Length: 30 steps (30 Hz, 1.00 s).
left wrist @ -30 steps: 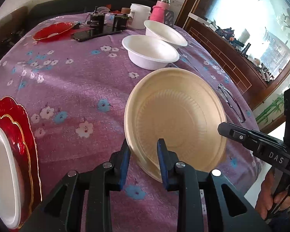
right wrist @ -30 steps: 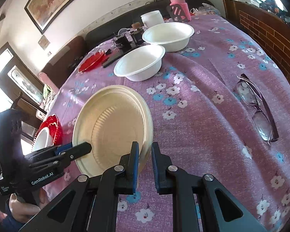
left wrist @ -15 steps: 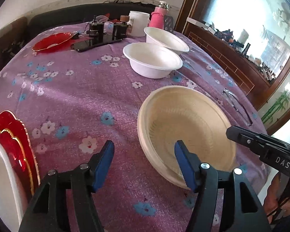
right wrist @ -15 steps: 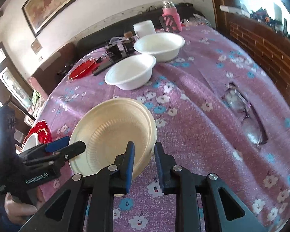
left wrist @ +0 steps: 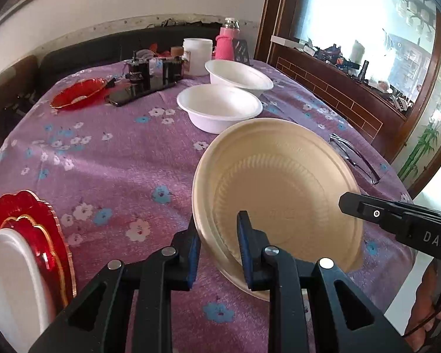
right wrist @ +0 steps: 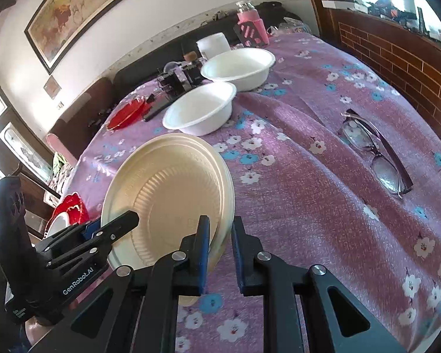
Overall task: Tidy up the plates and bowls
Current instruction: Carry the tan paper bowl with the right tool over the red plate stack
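My left tool (left wrist: pixel 217 245) is closing on the near rim of the light, bendy beige plates (left wrist: pixel 279 188), tilted off the counter (left wrist: pixel 117 158), my right tool (right wrist: pixel 220 242) clamping the opposite rim.

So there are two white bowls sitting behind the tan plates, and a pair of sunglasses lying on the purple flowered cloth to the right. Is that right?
Nearly. The two white bowls do sit behind the tan plates on the purple flowered cloth, but the right wrist view shows clear-lensed eyeglasses, not sunglasses.
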Each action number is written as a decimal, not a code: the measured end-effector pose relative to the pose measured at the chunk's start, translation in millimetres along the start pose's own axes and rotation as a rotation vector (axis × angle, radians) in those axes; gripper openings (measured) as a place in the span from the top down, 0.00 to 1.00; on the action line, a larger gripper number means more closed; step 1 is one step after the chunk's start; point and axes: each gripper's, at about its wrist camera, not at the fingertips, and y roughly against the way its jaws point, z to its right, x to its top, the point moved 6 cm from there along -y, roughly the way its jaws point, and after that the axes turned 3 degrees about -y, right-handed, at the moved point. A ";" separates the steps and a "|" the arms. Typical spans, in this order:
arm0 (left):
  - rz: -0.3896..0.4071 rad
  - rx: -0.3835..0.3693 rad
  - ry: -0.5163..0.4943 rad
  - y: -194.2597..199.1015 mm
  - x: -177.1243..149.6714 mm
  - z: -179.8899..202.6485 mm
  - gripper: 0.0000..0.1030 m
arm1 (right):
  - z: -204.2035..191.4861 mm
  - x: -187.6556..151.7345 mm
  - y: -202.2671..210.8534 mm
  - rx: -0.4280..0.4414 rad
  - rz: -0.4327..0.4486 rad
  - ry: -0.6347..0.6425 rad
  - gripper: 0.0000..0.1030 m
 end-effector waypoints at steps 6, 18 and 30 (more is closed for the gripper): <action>0.044 0.012 0.012 26.3 -2.4 -15.1 0.78 | -23.8 -0.8 5.3 0.015 0.013 0.032 0.84; 0.157 0.072 0.082 110.8 -11.3 -72.8 0.70 | -114.0 1.1 10.5 0.128 -0.008 0.164 0.84; 0.156 0.198 0.217 170.4 -53.1 -164.3 0.70 | -222.6 -29.7 -30.5 0.264 -0.166 0.301 0.84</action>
